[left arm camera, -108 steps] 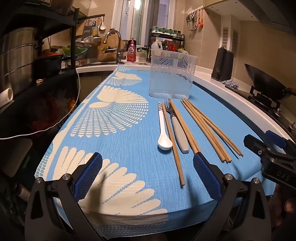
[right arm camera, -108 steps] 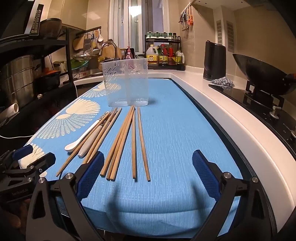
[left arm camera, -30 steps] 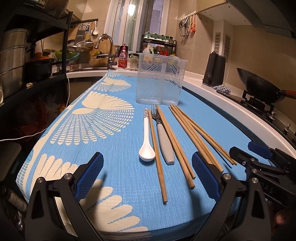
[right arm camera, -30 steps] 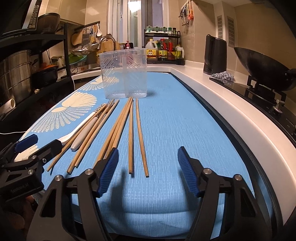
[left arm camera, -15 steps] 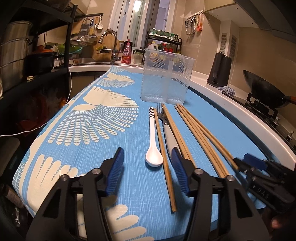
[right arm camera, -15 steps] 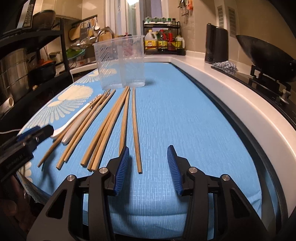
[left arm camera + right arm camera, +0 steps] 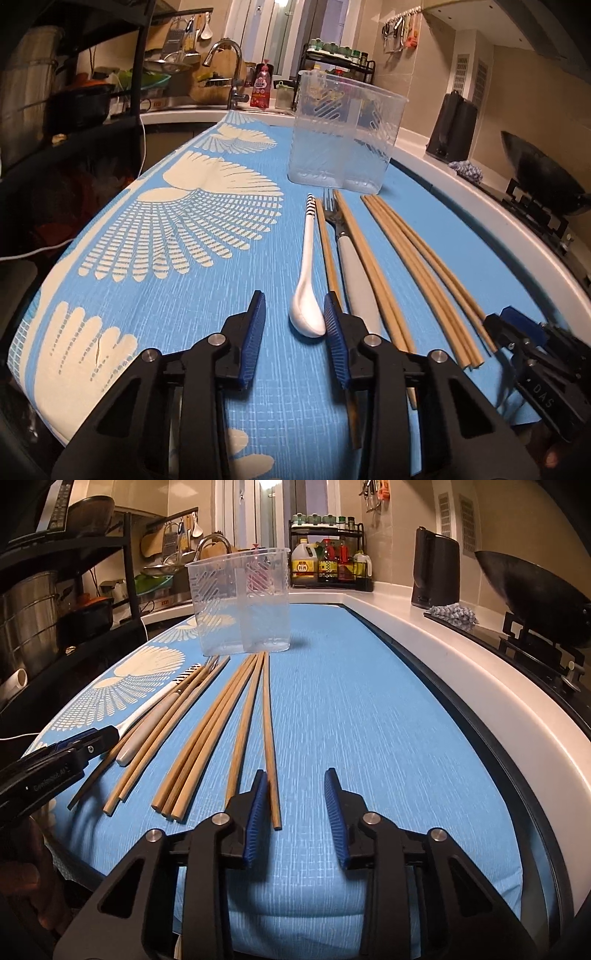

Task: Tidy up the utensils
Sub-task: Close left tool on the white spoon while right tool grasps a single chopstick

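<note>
Spoon [image 7: 306, 295] looks glazed, slippery, breakable: grip its narrow handle. Left hand-held gripper [image 7: 293, 326] and right hand-held gripper [image 7: 293, 801] both gape, empty.

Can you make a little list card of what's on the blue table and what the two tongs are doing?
table: blue cloth with white fan shapes
holder: clear plastic tub, upright, nothing seen inside
spoon: white spoon, bowl end between the left tongs' pads
fork: grey-handled fork, lying among the chopsticks
chopsticks: wooden chopsticks, lying flat in a row
left tongs: left tongs open around the spoon, not yet gripping
right tongs: right tongs open, one chopstick end just inside the left pad
</note>
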A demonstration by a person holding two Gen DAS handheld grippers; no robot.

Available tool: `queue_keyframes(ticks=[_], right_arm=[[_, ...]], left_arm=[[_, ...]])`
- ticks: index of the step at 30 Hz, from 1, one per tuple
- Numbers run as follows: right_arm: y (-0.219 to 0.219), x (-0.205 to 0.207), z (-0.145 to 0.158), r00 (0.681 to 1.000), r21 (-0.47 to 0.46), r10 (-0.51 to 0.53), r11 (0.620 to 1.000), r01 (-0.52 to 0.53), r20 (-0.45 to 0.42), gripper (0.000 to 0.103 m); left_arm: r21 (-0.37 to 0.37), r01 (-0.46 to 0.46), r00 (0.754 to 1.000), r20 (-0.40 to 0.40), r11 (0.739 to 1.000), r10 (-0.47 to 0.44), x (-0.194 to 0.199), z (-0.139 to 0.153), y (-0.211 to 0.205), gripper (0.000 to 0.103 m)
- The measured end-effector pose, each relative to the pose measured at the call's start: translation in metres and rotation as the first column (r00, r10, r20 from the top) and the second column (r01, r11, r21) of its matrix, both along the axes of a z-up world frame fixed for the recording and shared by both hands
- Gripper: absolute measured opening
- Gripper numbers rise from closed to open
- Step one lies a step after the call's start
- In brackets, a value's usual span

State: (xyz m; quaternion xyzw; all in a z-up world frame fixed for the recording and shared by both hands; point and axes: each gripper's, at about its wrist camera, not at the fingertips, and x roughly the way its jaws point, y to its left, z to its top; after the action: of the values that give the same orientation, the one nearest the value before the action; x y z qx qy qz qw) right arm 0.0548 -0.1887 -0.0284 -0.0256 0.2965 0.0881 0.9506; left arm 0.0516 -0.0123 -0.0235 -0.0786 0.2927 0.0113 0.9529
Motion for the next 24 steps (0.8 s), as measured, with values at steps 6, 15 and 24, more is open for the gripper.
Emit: queue_keyframes(ticks=[6,15,24], right_arm=[[0.006,-0.004,-0.002,1.0,-0.014,0.023,1.0,-0.022,0.021,0.016],[0.004,-0.006,-0.003,0.999,-0.009,0.025,1.0,-0.024,0.03,0.009],[-0.013,-0.005,-0.002,0.999,0.035,-0.033,0.999,0.033,0.001,0.008]], left_arm=[[0.083,-0.009,1.0,0.008,0.997,0.008,-0.003,-0.002,-0.009,0.029],[0.122,0.004,0.999,0.038,0.993,-0.009,-0.011,-0.003,-0.006,0.023],[0.107,-0.003,0.998,0.063,0.994,-0.004,-0.018,-0.005,0.007,0.031]])
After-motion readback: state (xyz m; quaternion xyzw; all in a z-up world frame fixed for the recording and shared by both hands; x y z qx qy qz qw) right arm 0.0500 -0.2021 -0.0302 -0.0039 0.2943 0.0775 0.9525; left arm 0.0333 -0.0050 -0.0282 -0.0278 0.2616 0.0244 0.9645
